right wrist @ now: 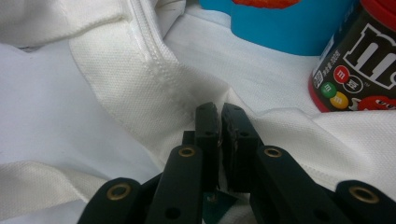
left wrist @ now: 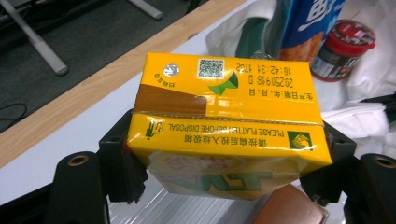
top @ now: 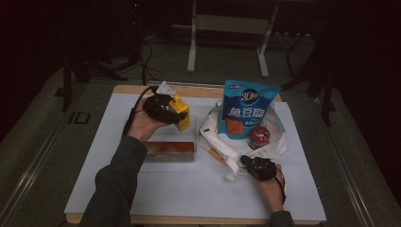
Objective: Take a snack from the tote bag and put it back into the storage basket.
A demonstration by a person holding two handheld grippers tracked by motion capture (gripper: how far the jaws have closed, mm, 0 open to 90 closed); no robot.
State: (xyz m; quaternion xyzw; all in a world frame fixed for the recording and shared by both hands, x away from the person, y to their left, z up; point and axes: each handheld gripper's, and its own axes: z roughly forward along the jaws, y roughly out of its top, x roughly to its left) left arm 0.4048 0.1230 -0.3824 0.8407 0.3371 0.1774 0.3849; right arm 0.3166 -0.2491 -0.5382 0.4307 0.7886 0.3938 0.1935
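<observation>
White table [top: 156,189]: left tongs [top: 176,113] grip yellow carton [top: 182,111]; right tongs [top: 246,161] pinch bag [top: 272,149] (jar [top: 258,137] near).

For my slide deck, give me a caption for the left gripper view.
Left gripper clamps a yellow drink carton above the table, white bag beyond.

Yellow drink carton [left wrist: 224,116], clamped sideways above the table, beside white cloth bag [top: 222,142].

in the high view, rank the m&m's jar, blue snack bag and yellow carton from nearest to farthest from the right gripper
1. M&M's jar: just beyond the right gripper, standing on the white tote bag.
2. Blue snack bag: behind the jar, upright at the bag's back.
3. Yellow carton: far across to the left, clamped in the left gripper above the clear tray.
</observation>
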